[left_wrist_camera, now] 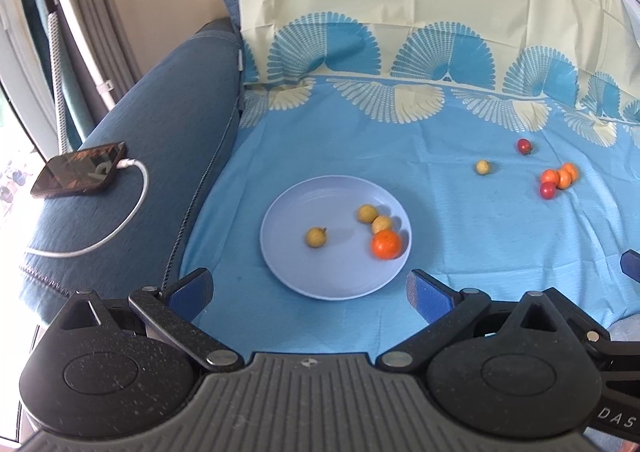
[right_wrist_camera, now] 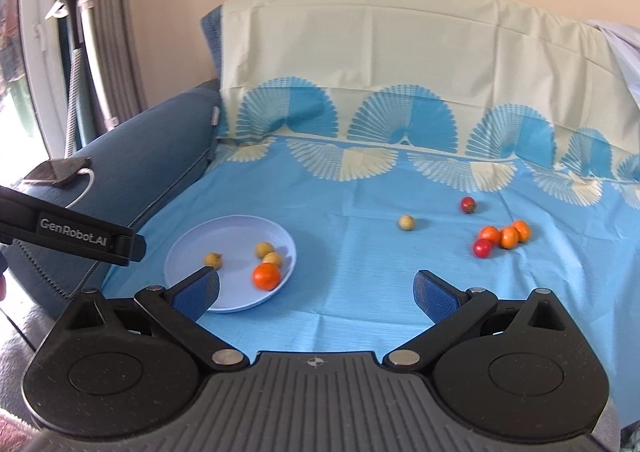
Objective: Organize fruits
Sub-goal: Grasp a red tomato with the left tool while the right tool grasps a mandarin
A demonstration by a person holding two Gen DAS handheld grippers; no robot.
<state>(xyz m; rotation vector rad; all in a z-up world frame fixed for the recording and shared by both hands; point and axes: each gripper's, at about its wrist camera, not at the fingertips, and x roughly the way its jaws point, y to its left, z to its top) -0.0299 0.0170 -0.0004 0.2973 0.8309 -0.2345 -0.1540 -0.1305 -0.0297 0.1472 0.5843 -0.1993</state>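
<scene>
Both tools spread wide and empty, fruit split between plate and sofa cloth

The left tool [left_wrist_camera: 310, 288] and right tool [right_wrist_camera: 316, 290] hover with fingers apart, gripping nothing. The pale blue plate [left_wrist_camera: 292, 272] holds three small yellow fruits [left_wrist_camera: 317, 237] plus an orange [left_wrist_camera: 386, 244]. Out on the blue cloth [left_wrist_camera: 440, 212]: one stray yellow fruit [right_wrist_camera: 406, 222], a red one [right_wrist_camera: 468, 204], and a touching orange-and-red cluster [right_wrist_camera: 504, 238].

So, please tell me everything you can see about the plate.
The plate is round, pale lilac-blue and smooth, probably plastic, with a low raised rim. It lies flat on the blue cloth, near the sofa arm. It holds three small yellow fruits and one orange fruit, which touches one yellow fruit near the rim. Neither gripper touches the plate.
</scene>
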